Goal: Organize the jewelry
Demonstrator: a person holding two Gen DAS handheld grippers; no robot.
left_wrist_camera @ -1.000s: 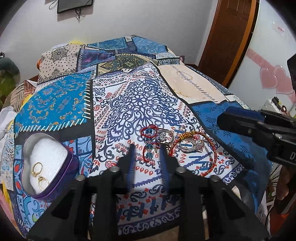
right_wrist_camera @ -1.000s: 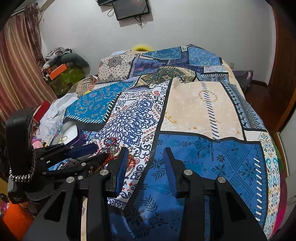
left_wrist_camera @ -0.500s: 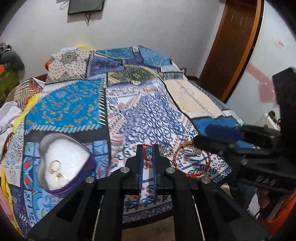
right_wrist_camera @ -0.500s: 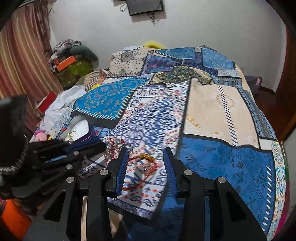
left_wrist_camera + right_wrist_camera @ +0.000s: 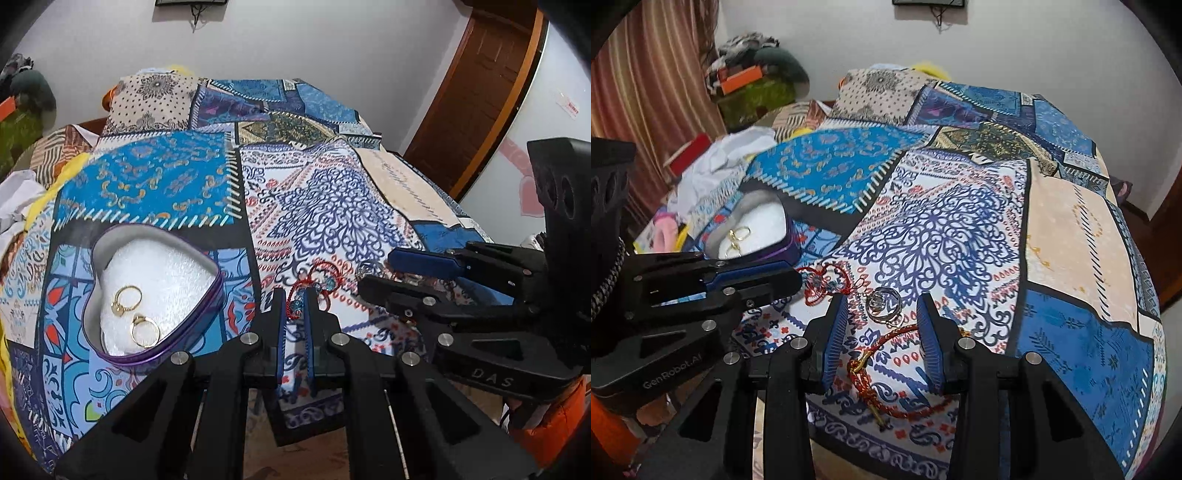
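My left gripper is shut on a red thread bracelet with blue beads, which lies on the patterned bedspread. To its left stands a purple heart-shaped tin with white padding and two gold rings. My right gripper hangs open over the bedspread. Silver rings with clear stones lie between its fingertips, untouched. A red and gold braided bangle lies under its fingers. The right wrist view also has the left gripper on the red bracelet and the tin.
The bed's near edge runs just below both grippers. A pile of cloth and boxes sits beyond the bed's left side, by a striped curtain. A brown door stands at the far right.
My left gripper's jaws have closed from apart to nearly together around the red bracelet. The right gripper has swung left, from the blue patch to over the silver rings and bangle.
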